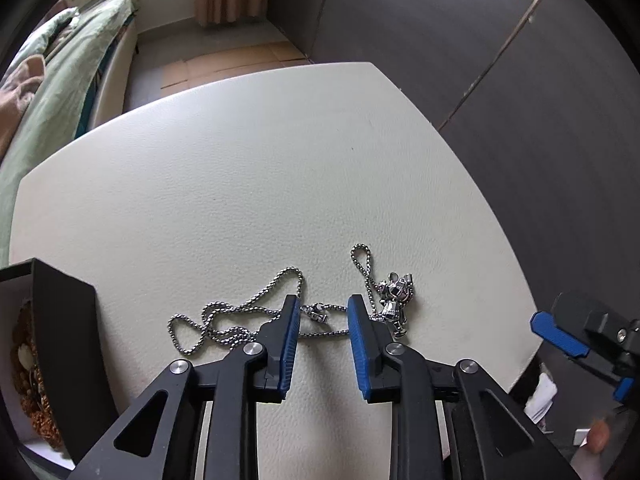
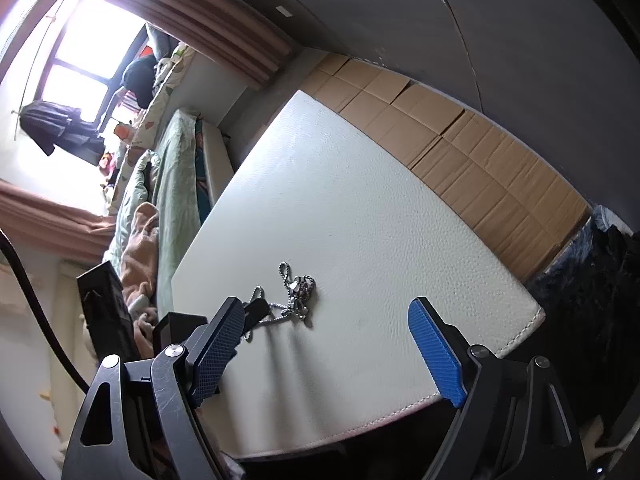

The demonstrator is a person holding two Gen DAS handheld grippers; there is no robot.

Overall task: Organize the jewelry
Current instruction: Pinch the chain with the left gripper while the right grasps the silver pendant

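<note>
A silver necklace [image 1: 256,312] lies loose on a white, leather-textured counter [image 1: 240,184], strung across the lower middle of the left wrist view. Its fine chain loops and doubles back toward the left; a small metal figure pendant [image 1: 394,300] sits at the right end. At the far left edge stands a black box [image 1: 64,340] with beaded jewelry inside.

The chain looks light, limp and slippery; it would likely slide and bunch rather than lift as one piece, and thin links give little to pinch. The clasp section or the chunkier pendant seem the surest places to take hold.

The left claw [image 1: 323,312] points steeply down with its blue fingers [image 1: 290,332] partly open, straddling the clasp and two strands of chain. The pads do not appear to press on the chain, so nothing is gripped.

The right claw [image 2: 328,344] is spread wide and holds nothing, hovering near the counter's lower edge in its own view. There, the necklace lies just beyond its left finger, with the pendant [image 2: 302,294] near the frame's centre. A bed [image 1: 60,92] fills the upper left.
</note>
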